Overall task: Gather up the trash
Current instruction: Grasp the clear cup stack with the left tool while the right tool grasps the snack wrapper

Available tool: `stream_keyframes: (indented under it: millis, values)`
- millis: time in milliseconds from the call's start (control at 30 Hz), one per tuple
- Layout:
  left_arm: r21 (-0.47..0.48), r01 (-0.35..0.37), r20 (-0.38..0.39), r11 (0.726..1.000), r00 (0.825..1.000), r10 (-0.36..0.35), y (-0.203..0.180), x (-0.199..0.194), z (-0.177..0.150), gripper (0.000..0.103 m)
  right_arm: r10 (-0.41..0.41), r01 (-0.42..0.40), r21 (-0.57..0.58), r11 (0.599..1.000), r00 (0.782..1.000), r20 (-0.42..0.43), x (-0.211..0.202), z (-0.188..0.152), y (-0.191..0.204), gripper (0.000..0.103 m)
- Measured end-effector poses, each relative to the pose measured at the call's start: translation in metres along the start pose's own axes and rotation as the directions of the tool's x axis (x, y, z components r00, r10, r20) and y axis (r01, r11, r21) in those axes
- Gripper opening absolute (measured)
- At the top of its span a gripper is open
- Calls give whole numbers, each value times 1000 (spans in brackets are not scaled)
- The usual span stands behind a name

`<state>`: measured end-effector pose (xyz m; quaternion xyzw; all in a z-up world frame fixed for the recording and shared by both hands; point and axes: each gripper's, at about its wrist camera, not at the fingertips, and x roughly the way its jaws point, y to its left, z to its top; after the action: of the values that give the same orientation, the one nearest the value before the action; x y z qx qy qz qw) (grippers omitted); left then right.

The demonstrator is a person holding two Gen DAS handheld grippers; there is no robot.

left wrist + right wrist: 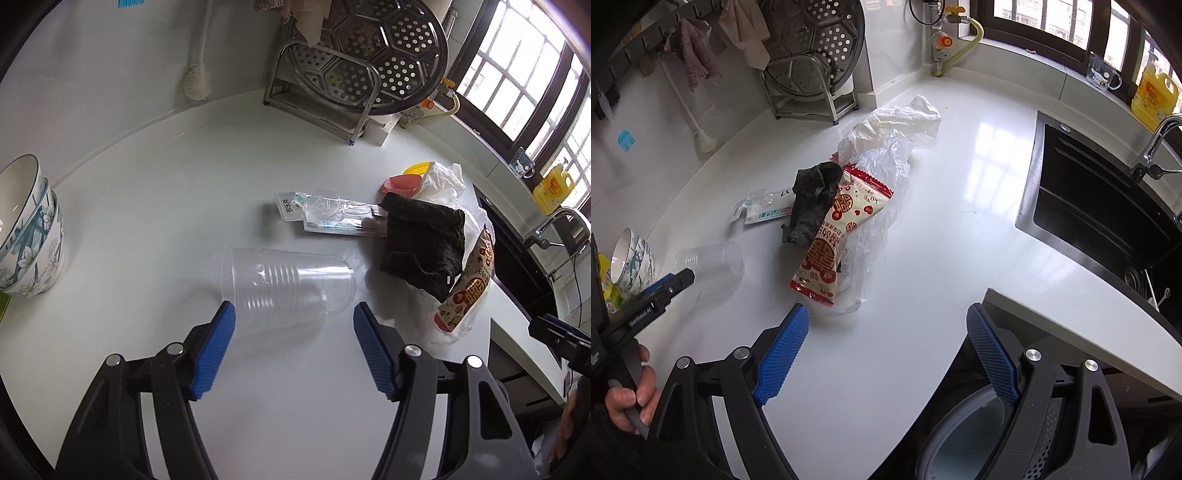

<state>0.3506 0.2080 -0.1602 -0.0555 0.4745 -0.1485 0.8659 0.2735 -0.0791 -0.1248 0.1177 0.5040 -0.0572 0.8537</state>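
L gripper spread wide, lined up on clear cup stack lying sideways; R gripper spread, empty. Risk: thin cups crushed or rolled away if squeezed off-centre.

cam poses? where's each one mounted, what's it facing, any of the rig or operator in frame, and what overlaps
Left wrist: on the open left gripper, angled down at a tipped clear cup stack; right gripper peeks in at its right edge.
Right wrist: on the open right gripper, facing the snack wrapper and sink; left gripper and hand show.
Shared: cups, wrapper, black rag, bowls.
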Motion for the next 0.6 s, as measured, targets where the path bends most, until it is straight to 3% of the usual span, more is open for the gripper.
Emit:
stream_keyframes:
  millis: [167, 233, 333, 400, 467, 600]
  values:
    - [-15, -33, -38, 999, 999, 33, 2, 18, -2, 28, 3, -4, 18, 1000, 1000, 23, 14, 17, 10, 83]
    - [-23, -40, -54, 999, 998, 38, 2, 25, -1, 22, 4, -5, 15, 1000, 1000, 29, 19, 22, 16, 83]
    - [-27, -28, -55, 999, 998, 27, -1, 29, 0, 19, -3, 3, 18, 1000, 1000, 24, 30, 29, 26, 83]
    - [-23, -26, -57, 999, 998, 24, -4, 31, 1, 17, -20, 20, 22, 1000, 1000, 6, 41, 32, 29, 74]
    - [-12, -26, -55, 1000, 998, 26, -8, 32, 2, 13, -36, 37, 34, 999, 999, -20, 51, 34, 30, 54]
    - [-7, -18, -55, 1000, 998, 18, -10, 32, 2, 11, -46, 50, 50, 998, 996, -70, 68, 35, 32, 51]
